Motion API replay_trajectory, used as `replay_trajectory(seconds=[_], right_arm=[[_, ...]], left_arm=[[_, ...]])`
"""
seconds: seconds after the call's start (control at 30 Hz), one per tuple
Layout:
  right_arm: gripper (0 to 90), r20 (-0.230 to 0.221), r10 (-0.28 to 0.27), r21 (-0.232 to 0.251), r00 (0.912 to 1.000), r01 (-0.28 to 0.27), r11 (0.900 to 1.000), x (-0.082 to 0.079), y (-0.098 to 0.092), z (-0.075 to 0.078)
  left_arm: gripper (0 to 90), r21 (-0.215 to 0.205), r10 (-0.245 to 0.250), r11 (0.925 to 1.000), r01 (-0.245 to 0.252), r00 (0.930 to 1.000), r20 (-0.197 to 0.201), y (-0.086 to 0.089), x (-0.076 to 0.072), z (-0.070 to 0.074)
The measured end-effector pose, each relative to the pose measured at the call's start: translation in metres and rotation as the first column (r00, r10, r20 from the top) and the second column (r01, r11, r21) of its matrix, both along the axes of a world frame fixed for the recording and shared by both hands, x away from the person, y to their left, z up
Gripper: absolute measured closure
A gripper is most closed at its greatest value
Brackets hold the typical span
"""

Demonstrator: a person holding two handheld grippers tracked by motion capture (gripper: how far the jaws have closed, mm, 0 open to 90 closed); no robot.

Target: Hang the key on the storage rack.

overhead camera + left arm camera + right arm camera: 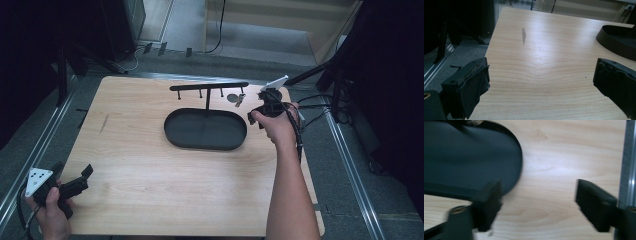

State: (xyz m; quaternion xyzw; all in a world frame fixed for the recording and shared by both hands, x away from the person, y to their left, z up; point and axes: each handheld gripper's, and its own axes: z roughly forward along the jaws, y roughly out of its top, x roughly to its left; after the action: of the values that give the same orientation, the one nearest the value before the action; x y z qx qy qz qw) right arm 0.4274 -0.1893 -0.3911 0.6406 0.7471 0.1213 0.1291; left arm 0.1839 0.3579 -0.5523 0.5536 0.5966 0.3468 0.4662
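A black oval tray (pixel 205 146) lies at the table's far middle. From it rises a post with a black hook bar (pixel 207 86). By the bar's right end there is a small round tag with a metal piece (pixel 235 99). My right gripper (pixel 260 106) is just right of the tray, close to that end of the bar. In the right gripper view its jaws (pixel 537 195) stand open over bare wood, beside the tray's rounded end (pixel 461 157). My left gripper (pixel 72 170) rests at the near left corner, open and empty (pixel 541 75).
The wooden table (pixel 150 175) has a dark scuff (pixel 523 36) near its left side. A metal rail (pixel 630 157) runs along the right edge. Black stands and cables (pixel 325 100) crowd the far right, and dark equipment stands at the far left.
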Motion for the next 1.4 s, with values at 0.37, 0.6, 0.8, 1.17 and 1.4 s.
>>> replay_trajectory(seconds=[0.37,0.6,0.8,1.17,1.4], right_arm=[[0.0,-0.007,-0.037,0.003,0.9993,0.037,0.999,-0.021,-0.021,-0.021],[0.0,0.015,-0.025,0.042,0.9996,0.025,0.999,-0.039,-0.032,-0.038],[0.0,0.050,-0.029,0.070,0.9983,0.026,0.997,-0.060,-0.047,-0.056],[0.0,0.168,-0.049,0.107,0.9845,0.032,0.994,-0.110,-0.076,-0.097],[0.0,0.271,-0.088,0.156,0.9587,0.046,0.987,-0.144,-0.099,-0.120]], left_arm=[[0.7,0.003,0.000,1.0000,0.000,1.0000,0.000,-0.001,0.000,0.000],[0.7,0.009,-0.002,1.0000,0.002,1.0000,0.000,-0.001,0.000,0.000],[0.7,0.015,-0.005,0.9999,0.005,1.0000,-0.001,-0.002,0.000,0.000],[0.7,0.017,-0.006,0.9998,0.006,1.0000,0.000,-0.003,0.000,0.000],[0.7,0.020,-0.005,0.9998,0.005,1.0000,0.002,-0.003,-0.001,0.000]])
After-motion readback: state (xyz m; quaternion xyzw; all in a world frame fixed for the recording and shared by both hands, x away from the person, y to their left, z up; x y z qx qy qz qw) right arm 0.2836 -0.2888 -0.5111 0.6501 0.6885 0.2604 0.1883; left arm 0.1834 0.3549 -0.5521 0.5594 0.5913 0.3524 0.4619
